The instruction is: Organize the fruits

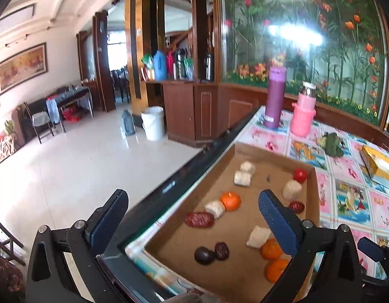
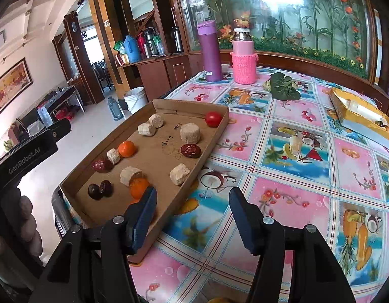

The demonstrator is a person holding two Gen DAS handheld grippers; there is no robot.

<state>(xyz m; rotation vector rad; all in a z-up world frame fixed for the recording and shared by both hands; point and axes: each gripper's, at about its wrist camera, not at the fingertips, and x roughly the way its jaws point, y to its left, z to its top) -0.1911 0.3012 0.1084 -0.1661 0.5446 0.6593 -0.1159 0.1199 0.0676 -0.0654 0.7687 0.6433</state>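
Observation:
A shallow cardboard tray (image 1: 245,275) (image 2: 166,106) lies at the table's left edge. It holds oranges (image 1: 230,201) (image 2: 127,148), red dates (image 1: 199,219) (image 2: 190,150), a red tomato (image 1: 299,175) (image 2: 213,119), a dark fruit (image 1: 204,255) (image 2: 94,191) and several beige chunks (image 1: 242,178) (image 2: 190,133). My left gripper (image 1: 194,217) is open and empty above the tray's near left corner. My right gripper (image 2: 192,214) is open and empty over the tablecloth beside the tray's near right edge.
A purple flask (image 2: 211,51) and a pink bottle (image 2: 243,59) stand at the table's far side. A green leafy thing (image 2: 283,85) and a yellow box (image 2: 358,112) lie to the right. The floor drops off left of the table, with a white bucket (image 1: 152,122).

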